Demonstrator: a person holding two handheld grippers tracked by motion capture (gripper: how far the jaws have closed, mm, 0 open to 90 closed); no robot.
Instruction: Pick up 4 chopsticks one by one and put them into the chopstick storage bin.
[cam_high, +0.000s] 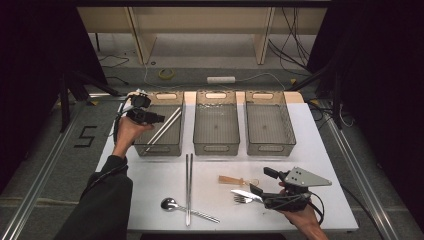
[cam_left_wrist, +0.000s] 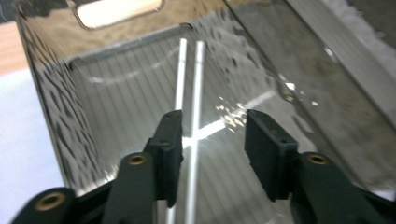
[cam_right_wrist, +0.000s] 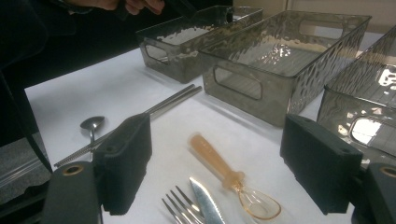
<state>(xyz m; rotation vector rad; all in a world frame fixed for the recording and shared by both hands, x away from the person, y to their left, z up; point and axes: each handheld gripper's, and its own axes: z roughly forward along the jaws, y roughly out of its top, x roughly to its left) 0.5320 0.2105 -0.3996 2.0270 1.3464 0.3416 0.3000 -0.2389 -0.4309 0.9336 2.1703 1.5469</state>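
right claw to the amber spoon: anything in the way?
Nothing visible. The right claw stands open, and the amber spoon lies on bare table straight ahead between its jaws. The knife and fork lie just beside the spoon's bowl, so a grab there might catch them.

Bin walls (cam_left_wrist: 56, 107) flank chopsticks (cam_left_wrist: 198, 84) (tongs fit).

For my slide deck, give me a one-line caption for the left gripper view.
Open left gripper poised above a pair of metal chopsticks lying in a clear plastic bin.
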